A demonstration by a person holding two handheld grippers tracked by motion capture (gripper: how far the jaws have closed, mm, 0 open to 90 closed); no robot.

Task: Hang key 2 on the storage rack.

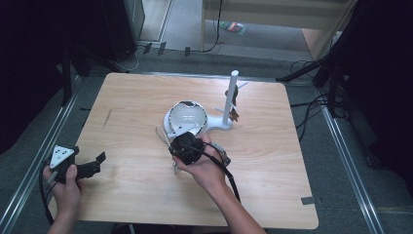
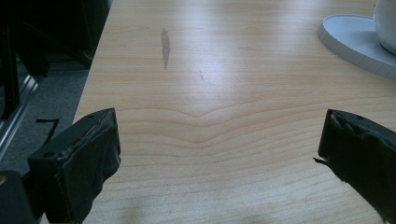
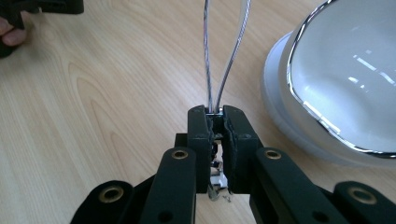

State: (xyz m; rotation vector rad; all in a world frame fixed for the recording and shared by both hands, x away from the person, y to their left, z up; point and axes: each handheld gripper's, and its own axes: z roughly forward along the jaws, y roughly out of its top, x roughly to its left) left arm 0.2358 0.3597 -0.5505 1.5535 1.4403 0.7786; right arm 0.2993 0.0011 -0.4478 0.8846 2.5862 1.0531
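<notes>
since the right gripper [image 3: 215,116] is clenched on the whisk [image 3: 224,56], what matters is the whisk's long axis: in the right gripper view its wire loops run straight up to the top edge, with the bowl [image 3: 345,84] just beside them at the right. in the high view that pair sits mid-frame and the left gripper [image 1: 92,166] is well apart at lower left, jaws wide with nothing between. i see no labels or writing i can read.
</notes>
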